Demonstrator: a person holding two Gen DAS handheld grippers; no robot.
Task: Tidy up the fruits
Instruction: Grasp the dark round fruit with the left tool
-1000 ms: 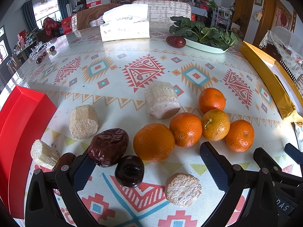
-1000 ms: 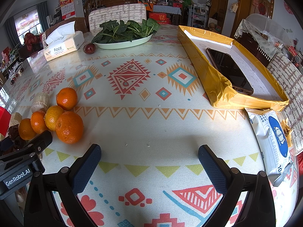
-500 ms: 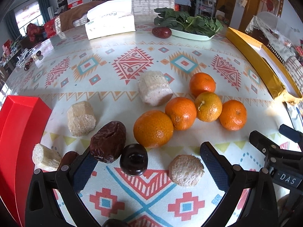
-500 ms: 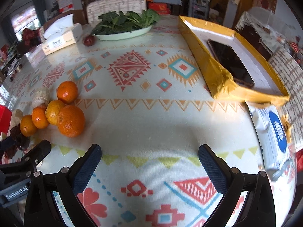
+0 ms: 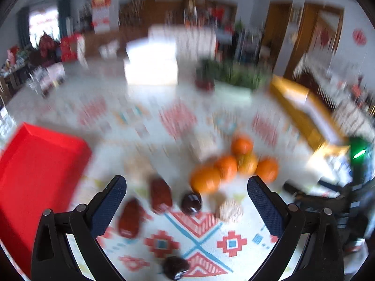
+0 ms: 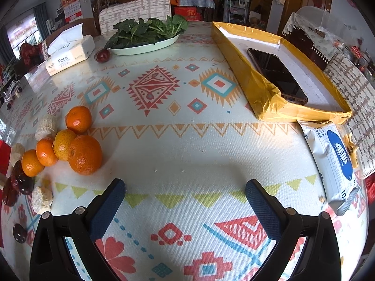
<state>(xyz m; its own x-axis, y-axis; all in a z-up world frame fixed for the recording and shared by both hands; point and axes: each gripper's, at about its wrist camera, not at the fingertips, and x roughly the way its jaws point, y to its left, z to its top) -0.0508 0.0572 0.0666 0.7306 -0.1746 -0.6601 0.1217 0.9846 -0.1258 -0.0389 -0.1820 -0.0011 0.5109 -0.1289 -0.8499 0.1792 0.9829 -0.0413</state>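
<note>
Several oranges (image 5: pixel 230 164) (image 6: pixel 84 154) lie bunched on the patterned tablecloth, with dark red dates (image 5: pixel 160 195) (image 6: pixel 23 183) and pale sugarcane chunks (image 5: pixel 229 210) (image 6: pixel 42 199) around them. The left wrist view is blurred by motion. My left gripper (image 5: pixel 186 187) is open above the table, the dates and one cane chunk lying between and beyond its fingers. My right gripper (image 6: pixel 185 193) is open over bare cloth, well right of the fruit. A red box (image 5: pixel 35 168) stands at the left.
A yellow tray (image 6: pixel 264 93) holding a phone (image 6: pixel 276 75) sits at the right, with a wipes packet (image 6: pixel 332 159) in front of it. At the back are a plate of greens (image 6: pixel 145 35), a tissue box (image 6: pixel 68 51) and another date (image 6: pixel 102 55).
My left gripper has pulled back and risen, so the fruit looks smaller and farther, and more dates show near the front. The right view has shifted slightly; both grippers stay open.
</note>
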